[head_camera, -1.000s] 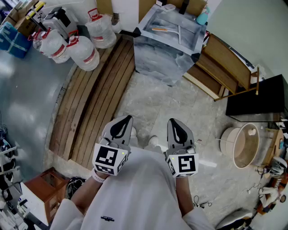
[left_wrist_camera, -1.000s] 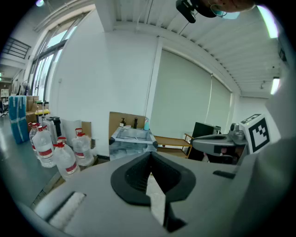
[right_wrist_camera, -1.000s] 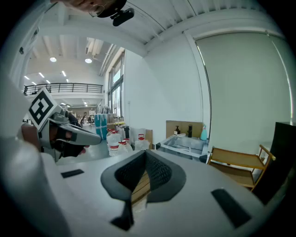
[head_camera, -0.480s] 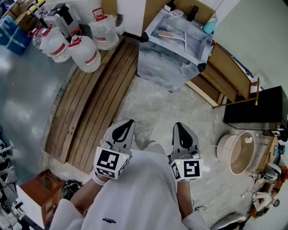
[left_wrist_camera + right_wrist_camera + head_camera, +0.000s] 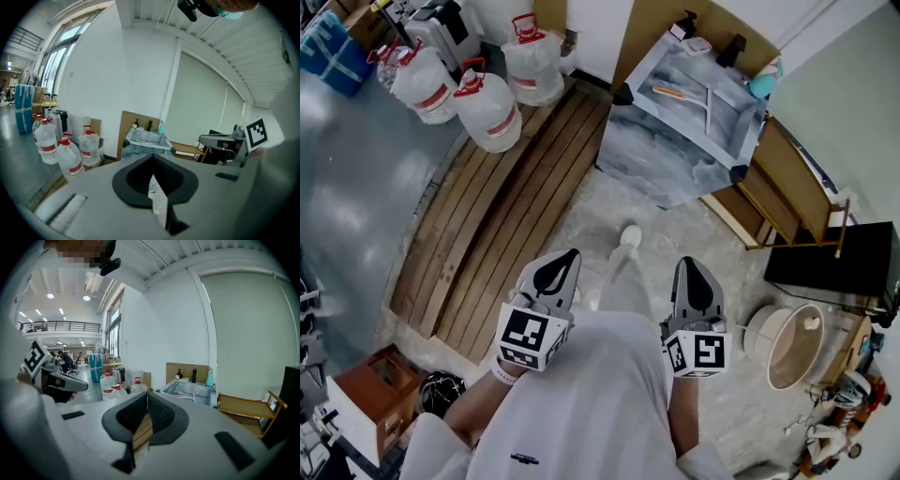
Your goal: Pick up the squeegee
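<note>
Squeegee lying in the sink, well apart from both claws.
The left claw point(image 5: 568, 253) and right claw point(image 5: 692, 263) are being held shut and empty; one should be opened before the handle is reached. One squeegee point(image 5: 708, 105), seemingly the pale T-shaped tool, is lying in one sink point(image 5: 649, 70); at least three water jugs point(image 5: 487, 111) are standing nearby.
</note>
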Demonstrator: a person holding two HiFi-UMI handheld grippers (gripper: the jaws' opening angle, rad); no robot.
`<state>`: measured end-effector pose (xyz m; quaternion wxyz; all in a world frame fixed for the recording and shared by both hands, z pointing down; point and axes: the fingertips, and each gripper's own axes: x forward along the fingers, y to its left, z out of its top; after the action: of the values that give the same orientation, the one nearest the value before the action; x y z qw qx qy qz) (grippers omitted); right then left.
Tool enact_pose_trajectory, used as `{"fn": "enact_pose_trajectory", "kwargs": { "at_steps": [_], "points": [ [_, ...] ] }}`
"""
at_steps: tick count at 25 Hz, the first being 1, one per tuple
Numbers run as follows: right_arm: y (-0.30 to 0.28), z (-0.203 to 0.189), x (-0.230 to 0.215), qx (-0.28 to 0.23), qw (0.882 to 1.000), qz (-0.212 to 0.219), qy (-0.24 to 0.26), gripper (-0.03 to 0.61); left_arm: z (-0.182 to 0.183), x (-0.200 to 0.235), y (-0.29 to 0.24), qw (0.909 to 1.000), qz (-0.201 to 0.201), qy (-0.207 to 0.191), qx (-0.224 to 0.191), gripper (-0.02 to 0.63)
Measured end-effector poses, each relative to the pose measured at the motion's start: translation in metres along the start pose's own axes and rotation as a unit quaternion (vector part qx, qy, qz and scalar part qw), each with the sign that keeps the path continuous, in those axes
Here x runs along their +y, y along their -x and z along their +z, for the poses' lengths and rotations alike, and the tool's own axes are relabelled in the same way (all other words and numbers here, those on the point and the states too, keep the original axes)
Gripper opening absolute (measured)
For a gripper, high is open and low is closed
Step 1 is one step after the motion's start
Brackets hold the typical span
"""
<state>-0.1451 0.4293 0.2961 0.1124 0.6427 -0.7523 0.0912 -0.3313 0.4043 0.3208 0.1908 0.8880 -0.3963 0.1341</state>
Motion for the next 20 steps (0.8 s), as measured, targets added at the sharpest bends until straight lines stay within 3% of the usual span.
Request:
{"fn": "enact_pose_trajectory", "kwargs": {
  "at_steps": [8, 20],
  "points": [
    [-0.116, 0.018, -0.082, -0.005, 0.999, 0.041, -0.001, 0.006, 0.043, 0.027, -0.115, 0.9992, 0.04, 0.005, 0.008, 0.005],
    [-0.266, 0.079, -0.259, -0.012, 0.996, 0.092, -0.013, 0.006, 0.159, -0.001, -0.339, 0.9978, 0.042, -0.03, 0.04, 0.005]
  ]
}}
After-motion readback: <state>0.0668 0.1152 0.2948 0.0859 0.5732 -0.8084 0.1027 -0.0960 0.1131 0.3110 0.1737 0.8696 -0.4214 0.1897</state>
